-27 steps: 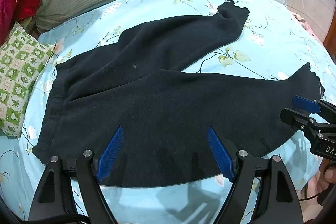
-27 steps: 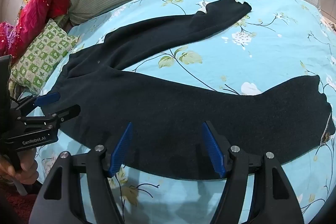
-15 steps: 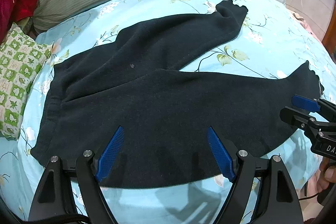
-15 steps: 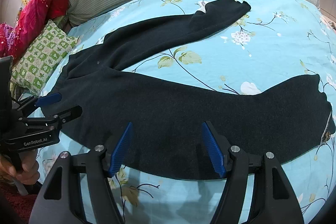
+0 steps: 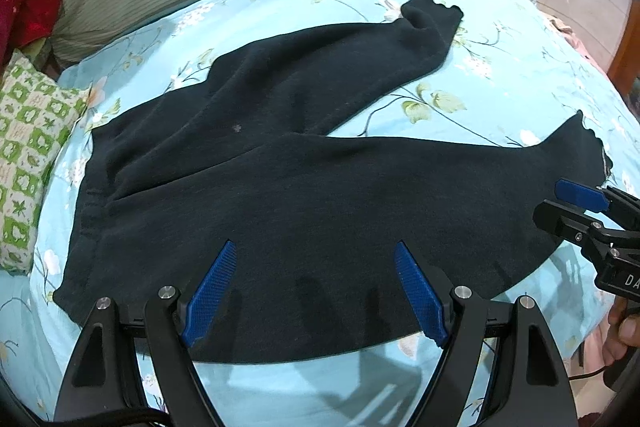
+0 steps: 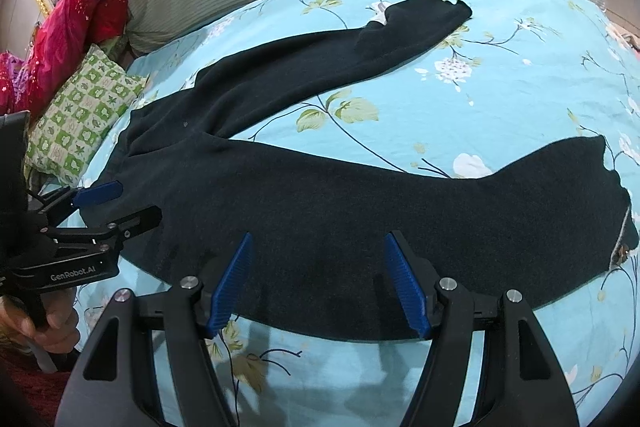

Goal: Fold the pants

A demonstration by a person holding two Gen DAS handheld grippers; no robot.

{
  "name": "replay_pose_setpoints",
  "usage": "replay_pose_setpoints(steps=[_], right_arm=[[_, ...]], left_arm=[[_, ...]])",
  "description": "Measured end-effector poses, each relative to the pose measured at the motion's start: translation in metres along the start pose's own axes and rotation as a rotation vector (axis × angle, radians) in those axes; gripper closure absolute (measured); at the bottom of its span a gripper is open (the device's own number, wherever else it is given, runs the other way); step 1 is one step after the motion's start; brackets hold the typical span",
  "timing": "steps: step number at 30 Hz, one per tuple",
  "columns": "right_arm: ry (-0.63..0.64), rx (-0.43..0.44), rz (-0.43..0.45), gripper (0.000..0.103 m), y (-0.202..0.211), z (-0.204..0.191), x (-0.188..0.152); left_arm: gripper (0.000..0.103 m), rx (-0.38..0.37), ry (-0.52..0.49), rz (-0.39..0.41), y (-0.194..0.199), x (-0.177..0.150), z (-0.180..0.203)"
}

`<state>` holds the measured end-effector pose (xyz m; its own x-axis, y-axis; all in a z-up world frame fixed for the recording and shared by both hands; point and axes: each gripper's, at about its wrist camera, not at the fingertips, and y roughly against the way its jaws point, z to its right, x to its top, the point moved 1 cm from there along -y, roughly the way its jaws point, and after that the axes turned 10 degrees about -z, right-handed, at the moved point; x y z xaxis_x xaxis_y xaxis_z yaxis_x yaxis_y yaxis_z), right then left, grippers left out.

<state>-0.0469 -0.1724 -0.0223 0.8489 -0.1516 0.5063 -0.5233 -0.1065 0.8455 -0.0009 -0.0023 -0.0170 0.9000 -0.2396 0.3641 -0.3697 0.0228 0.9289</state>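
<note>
Pants (image 5: 304, 211): spread flat on the bed (image 5: 500, 75), legs splayed apart
Left tool (image 5: 316, 287): released — above near leg
Right tool (image 6: 320, 279): released, likewise
Advice: pinch waist and hem edges together — lift evenly onto far leg

One pair of dark pants (image 5: 320, 195) across the frame's middle, two legs. Two grippers: left gripper (image 5: 316, 287) bottom centre of its own view, right gripper (image 6: 320, 279) likewise. One green checked cushion (image 6: 80, 115) at left, one red cloth (image 6: 76, 27) upper left, possibly more bundled there.
</note>
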Motion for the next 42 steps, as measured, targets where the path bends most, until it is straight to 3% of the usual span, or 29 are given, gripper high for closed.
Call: replay_pose_setpoints(steps=[9,21,29,37,42], right_arm=[[-0.093,-0.017,0.014,0.034,0.019,0.031,-0.011],[-0.269,-0.067,0.065,0.034,0.053,0.096,-0.033],[-0.436,-0.106,0.109,0.034,0.074,0.155,-0.045],[-0.568,-0.078,0.144,0.035,0.073,0.209,-0.054],[-0.584,-0.007,0.143,0.048,0.066,0.225,-0.052]], left_arm=[[0.021,-0.068,-0.079,-0.009,0.001,0.022,0.023],[0.021,-0.191,-0.248,-0.022,0.004,0.067,0.099],[0.021,-0.289,-0.365,-0.077,-0.007,0.107,0.168],[0.021,-0.353,-0.473,-0.192,-0.039,0.140,0.243],[0.021,-0.396,-0.521,-0.274,-0.066,0.151,0.281]])
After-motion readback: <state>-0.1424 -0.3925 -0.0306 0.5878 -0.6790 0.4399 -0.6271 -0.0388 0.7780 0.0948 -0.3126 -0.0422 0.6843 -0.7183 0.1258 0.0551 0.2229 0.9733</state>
